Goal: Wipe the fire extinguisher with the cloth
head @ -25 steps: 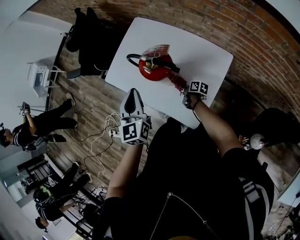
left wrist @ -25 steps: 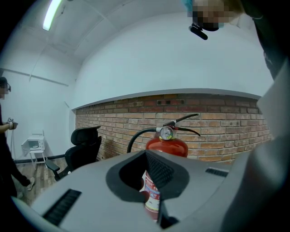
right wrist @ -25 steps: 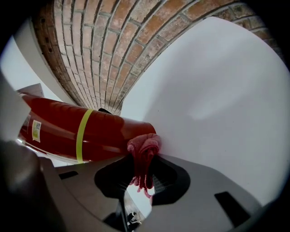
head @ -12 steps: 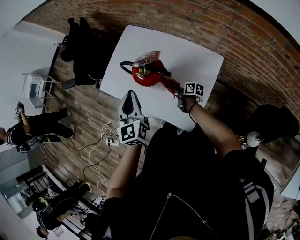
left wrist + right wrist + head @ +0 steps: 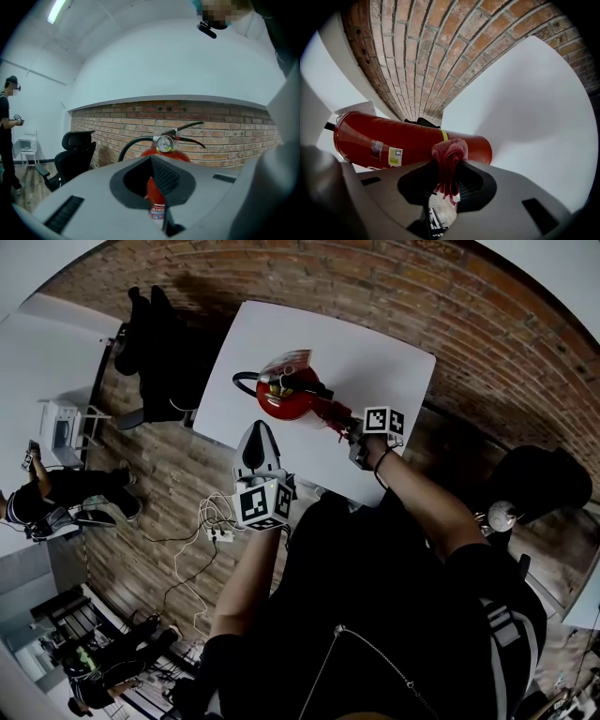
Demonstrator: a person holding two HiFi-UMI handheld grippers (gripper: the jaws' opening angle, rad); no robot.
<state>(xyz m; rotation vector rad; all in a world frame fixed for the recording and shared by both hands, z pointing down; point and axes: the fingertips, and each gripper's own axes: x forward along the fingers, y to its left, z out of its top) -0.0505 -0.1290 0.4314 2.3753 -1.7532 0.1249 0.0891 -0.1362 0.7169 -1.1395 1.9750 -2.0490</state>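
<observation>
Now, cloth (image 5: pixel 449 154) against fire extinguisher (image 5: pixel 393 140).

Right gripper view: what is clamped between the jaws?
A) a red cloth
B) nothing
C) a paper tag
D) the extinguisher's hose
A: the right gripper is shut on the red cloth, whose bunched end sits by the fire extinguisher.

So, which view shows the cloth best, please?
The right gripper view: the cloth sits pinched by the right gripper against the fire extinguisher. Head view shows a red sliver; left gripper view, none.
</observation>
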